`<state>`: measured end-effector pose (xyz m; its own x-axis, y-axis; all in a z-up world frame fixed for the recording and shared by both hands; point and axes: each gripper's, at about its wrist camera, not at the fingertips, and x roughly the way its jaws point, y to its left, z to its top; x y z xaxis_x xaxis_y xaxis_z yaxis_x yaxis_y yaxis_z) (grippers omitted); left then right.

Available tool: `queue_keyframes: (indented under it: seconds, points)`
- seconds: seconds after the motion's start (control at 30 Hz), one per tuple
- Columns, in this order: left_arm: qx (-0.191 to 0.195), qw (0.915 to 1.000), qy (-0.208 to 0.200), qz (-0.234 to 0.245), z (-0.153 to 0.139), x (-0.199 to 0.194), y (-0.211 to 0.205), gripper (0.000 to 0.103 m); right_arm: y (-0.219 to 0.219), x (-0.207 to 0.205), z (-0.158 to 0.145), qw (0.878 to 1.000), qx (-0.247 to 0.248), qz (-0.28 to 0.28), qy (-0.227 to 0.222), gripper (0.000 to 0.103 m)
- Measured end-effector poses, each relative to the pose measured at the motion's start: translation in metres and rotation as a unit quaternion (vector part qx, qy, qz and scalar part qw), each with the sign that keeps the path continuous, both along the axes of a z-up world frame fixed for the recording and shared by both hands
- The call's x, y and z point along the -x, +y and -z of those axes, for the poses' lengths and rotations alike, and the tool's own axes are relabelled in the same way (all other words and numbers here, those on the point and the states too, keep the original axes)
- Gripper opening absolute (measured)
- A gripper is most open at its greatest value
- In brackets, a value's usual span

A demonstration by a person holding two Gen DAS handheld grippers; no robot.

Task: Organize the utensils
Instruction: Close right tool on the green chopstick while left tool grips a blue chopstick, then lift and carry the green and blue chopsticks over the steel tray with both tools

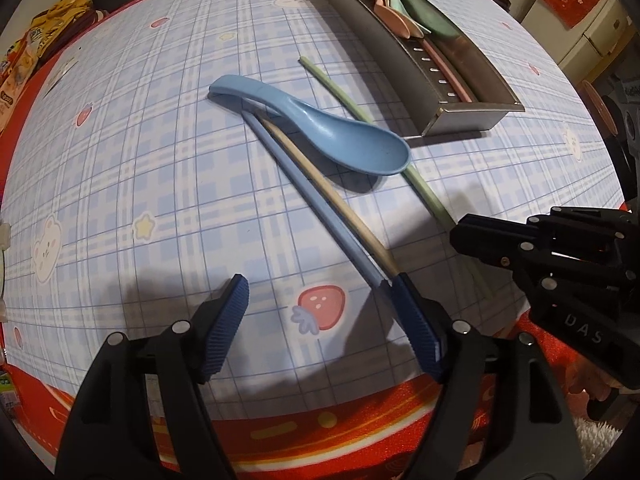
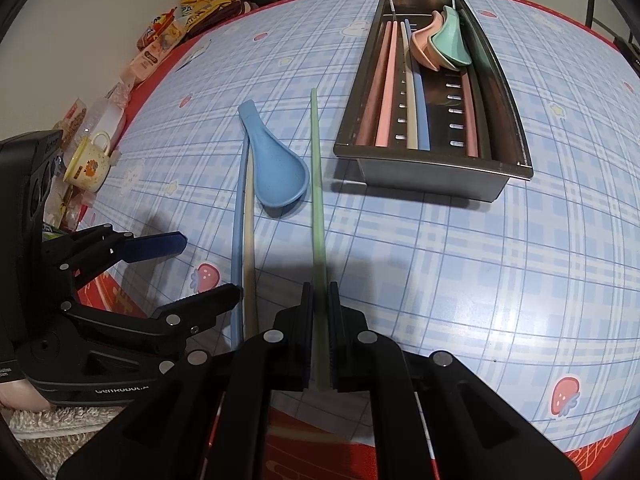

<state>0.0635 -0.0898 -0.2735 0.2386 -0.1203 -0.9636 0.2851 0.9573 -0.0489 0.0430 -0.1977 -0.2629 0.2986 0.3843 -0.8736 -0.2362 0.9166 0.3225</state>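
My right gripper (image 2: pixel 320 316) is shut on the near end of a green chopstick (image 2: pixel 316 184), which lies on the checked tablecloth and points toward the metal utensil tray (image 2: pixel 432 178). My left gripper (image 1: pixel 320 312) stands open just above the cloth. Its blue pads (image 1: pixel 228 320) have nothing pressed between them. A blue chopstick (image 1: pixel 304 196) and a beige chopstick (image 1: pixel 340 204) lie side by side, their near ends against the left gripper's right finger. A blue spoon (image 1: pixel 332 136) rests across their far ends. The tray holds several chopsticks and spoons.
Snack packets (image 2: pixel 160 44) and a yellow mug (image 2: pixel 88 164) crowd the table's left edge. The red border of the tablecloth (image 1: pixel 304 428) runs along the near edge. The right gripper (image 1: pixel 456 232) sits close to my left one, at its right.
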Motion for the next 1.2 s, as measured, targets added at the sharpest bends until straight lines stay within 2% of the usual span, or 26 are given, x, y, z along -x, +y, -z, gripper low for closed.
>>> queue_keyframes:
  seconds: [0.17,0.3,0.37,0.5,0.6,0.87,0.97,1.2]
  points:
    - [-0.015,0.9999,-0.001,-0.008,0.001,0.001,0.0,0.083,-0.001,0.002,0.0,1.0,-0.002,0.0,0.0,0.007]
    - [-0.022,0.9997,-0.001,-0.008,0.001,-0.003,-0.001,0.084,-0.002,0.003,0.0,1.0,-0.002,0.002,0.001,0.007]
    - [-0.04,0.9992,0.0,-0.009,0.003,-0.009,-0.005,0.081,-0.001,0.003,0.0,1.0,-0.002,0.003,0.001,0.007]
    - [-0.041,0.999,-0.002,-0.019,0.004,-0.012,-0.002,0.081,-0.002,0.004,0.0,1.0,-0.004,0.006,0.001,0.007]
    - [-0.039,0.9989,-0.004,-0.026,0.002,-0.013,0.006,0.071,-0.003,0.004,0.0,1.0,-0.005,0.009,0.003,0.007]
    - [-0.033,0.9982,-0.008,-0.049,-0.004,-0.017,0.038,0.014,0.005,-0.003,-0.003,1.0,0.02,0.008,-0.001,0.007]
    - [-0.015,0.9977,-0.003,-0.066,-0.003,-0.018,0.057,0.011,0.007,-0.01,-0.004,1.0,0.028,0.012,-0.004,0.008]
    - [0.022,0.9959,0.006,-0.088,-0.002,-0.02,0.09,0.012,0.02,-0.024,-0.004,0.999,0.046,0.007,-0.016,0.013]
